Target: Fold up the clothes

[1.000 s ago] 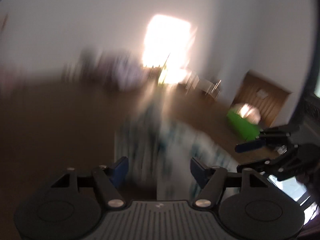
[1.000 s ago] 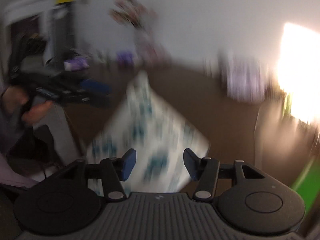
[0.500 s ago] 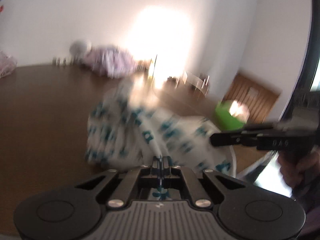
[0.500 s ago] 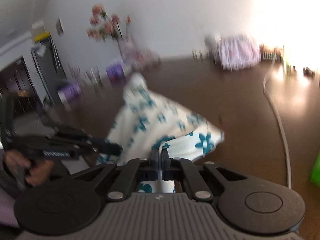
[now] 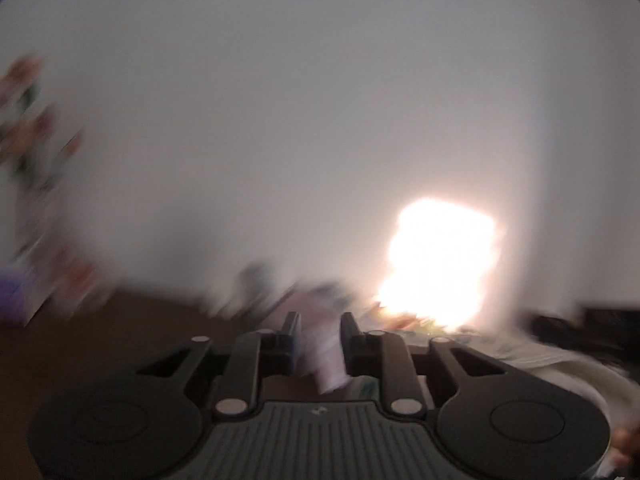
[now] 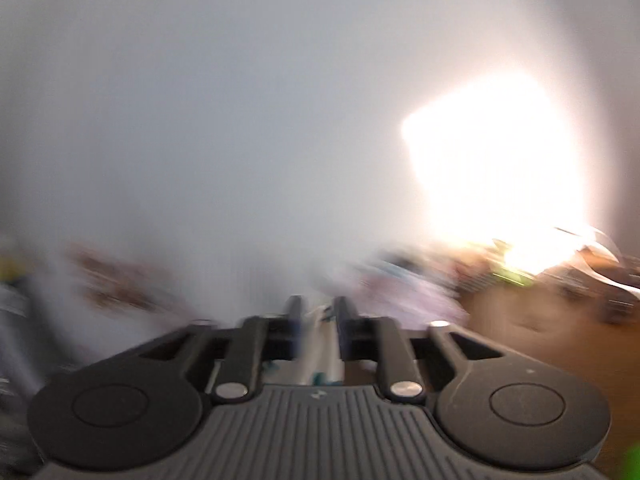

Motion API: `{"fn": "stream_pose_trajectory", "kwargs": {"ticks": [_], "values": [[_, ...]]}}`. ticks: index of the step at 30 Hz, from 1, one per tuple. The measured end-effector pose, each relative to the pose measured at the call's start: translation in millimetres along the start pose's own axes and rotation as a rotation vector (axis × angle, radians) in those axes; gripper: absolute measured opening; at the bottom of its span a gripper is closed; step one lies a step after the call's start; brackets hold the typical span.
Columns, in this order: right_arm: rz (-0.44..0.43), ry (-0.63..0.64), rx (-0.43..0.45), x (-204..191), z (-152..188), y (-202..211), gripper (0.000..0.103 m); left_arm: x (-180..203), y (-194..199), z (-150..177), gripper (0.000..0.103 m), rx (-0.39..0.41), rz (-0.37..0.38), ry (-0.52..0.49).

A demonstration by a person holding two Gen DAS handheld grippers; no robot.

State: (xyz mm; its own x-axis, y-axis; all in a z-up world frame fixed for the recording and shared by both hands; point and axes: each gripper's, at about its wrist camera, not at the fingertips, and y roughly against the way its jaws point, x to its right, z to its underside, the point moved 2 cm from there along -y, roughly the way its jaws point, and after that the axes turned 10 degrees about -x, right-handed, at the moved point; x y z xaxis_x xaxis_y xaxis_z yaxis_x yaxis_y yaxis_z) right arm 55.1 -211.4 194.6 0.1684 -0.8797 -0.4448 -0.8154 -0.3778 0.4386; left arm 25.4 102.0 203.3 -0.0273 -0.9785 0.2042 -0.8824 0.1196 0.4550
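The garment (image 6: 322,344), white cloth with teal markings, runs in a strip between the fingers of my right claw (image 6: 317,312) and down toward the claw body. My jaws there stand partly apart with a narrow gap, and I cannot tell whether the pads actually pinch the cloth or merely flank it. In the left view a pale fold of the same fabric lies to the right of my left claw (image 5: 319,328), low at the edge of view. The left jaws also stand partly apart; a pale, pinkish mass shows in the gap, and I cannot say whether it is held cloth or something behind.

Progress, by my judgement: early. No finished fold is visible, and both cameras are tipped up toward the wall (image 5: 280,100), which suggests the cloth is being lifted or shaken out. Laying flat and folding remain.

Limits: both views are heavily blurred. A blown-out window glare (image 6: 492,160) sits ahead and to the right of each claw. The brown table (image 6: 520,320) shows only a sliver beyond my right fingers. Most of the garment is out of view.
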Motion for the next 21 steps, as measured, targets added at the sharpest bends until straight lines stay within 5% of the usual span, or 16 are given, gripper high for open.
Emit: {"fn": "stream_pose_trajectory", "kwargs": {"ticks": [1, 2, 4, 5, 10, 14, 17, 21], "values": [[-0.004, 0.027, 0.031, 5.8, 7.2, 7.2, 0.022, -8.7, 2.4, 8.7, 0.03, -0.004, 0.011, -0.006], [-0.012, 0.057, 0.067, 11.2, 15.2, 15.8, 0.026, -17.4, 5.9, 18.2, 0.051, -0.004, 0.028, -0.016], [-0.023, 0.169, 0.081, 12.2, 43.9, 37.8, 0.049, -28.9, 8.4, 46.4, 0.078, -0.018, 0.038, -0.033], [-0.034, 0.214, 0.039, 13.1, 61.5, 41.2, 0.058, -27.8, 4.1, 63.5, 0.079, -0.074, 0.046, -0.057], [-0.075, 0.367, -0.201, 7.6, 167.4, 33.8, 0.06, 8.7, 2.7, 151.8, 0.079, -0.313, 0.216, -0.232], [-0.008, 0.467, -0.294, -0.7, 221.3, 20.2, 0.06, 54.7, 18.5, 195.5, 0.08, -0.298, 0.271, -0.495], [0.073, 0.484, -0.311, 5.0, 230.9, 19.1, 0.059, 85.1, 10.1, 213.6, 0.08, -0.291, 0.194, -0.68], [0.084, 0.49, -0.329, 14.0, 237.7, 33.4, 0.06, 98.5, -8.7, 229.5, 0.08, -0.31, 0.183, -0.738]]}}
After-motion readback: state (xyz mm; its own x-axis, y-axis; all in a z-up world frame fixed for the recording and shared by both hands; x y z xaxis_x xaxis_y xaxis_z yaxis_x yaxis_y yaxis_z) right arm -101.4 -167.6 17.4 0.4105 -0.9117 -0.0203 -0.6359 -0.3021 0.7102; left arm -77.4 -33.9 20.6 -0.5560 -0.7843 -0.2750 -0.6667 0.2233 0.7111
